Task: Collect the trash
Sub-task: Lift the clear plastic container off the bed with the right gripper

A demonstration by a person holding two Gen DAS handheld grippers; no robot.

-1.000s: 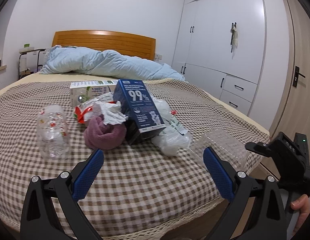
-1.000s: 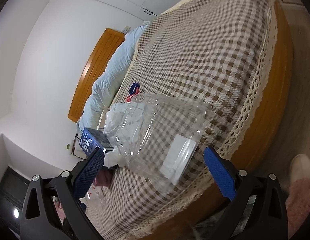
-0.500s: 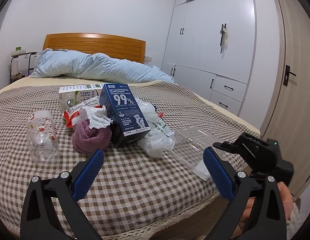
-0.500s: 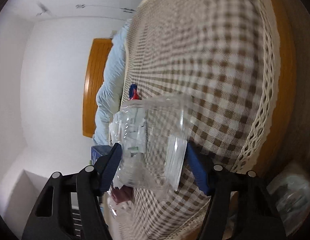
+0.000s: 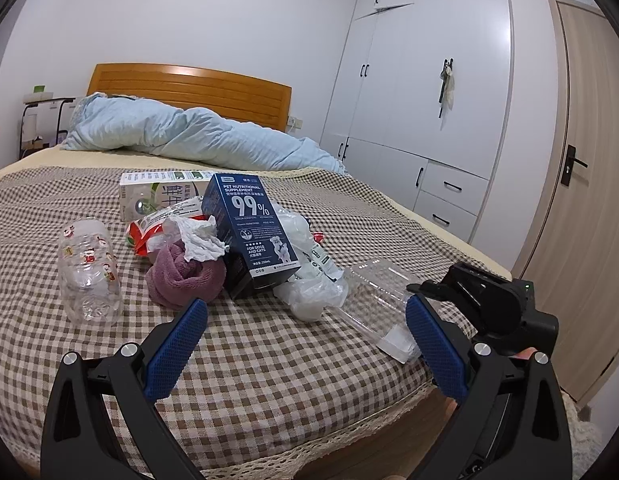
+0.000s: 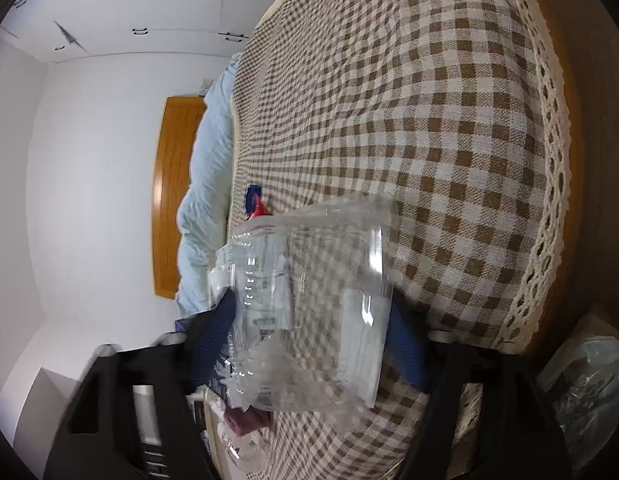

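On the bed, right claw (image 6: 309, 316) clamps one clear container (image 6: 309, 300); left claw (image 5: 305, 344) apart.

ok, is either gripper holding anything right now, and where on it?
Right gripper is clamped across the two sides of the clear plastic container, at its near end. Left gripper is open and holds nothing.

Left hand-held gripper (image 5: 305, 340) of matte black plastic, two angled arms with triangular cut-outs, silver screws at the joints, blue textured fingers (image 5: 175, 350), right hand-held gripper (image 6: 309, 336) likewise black with blue pads, small green light atop its black housing
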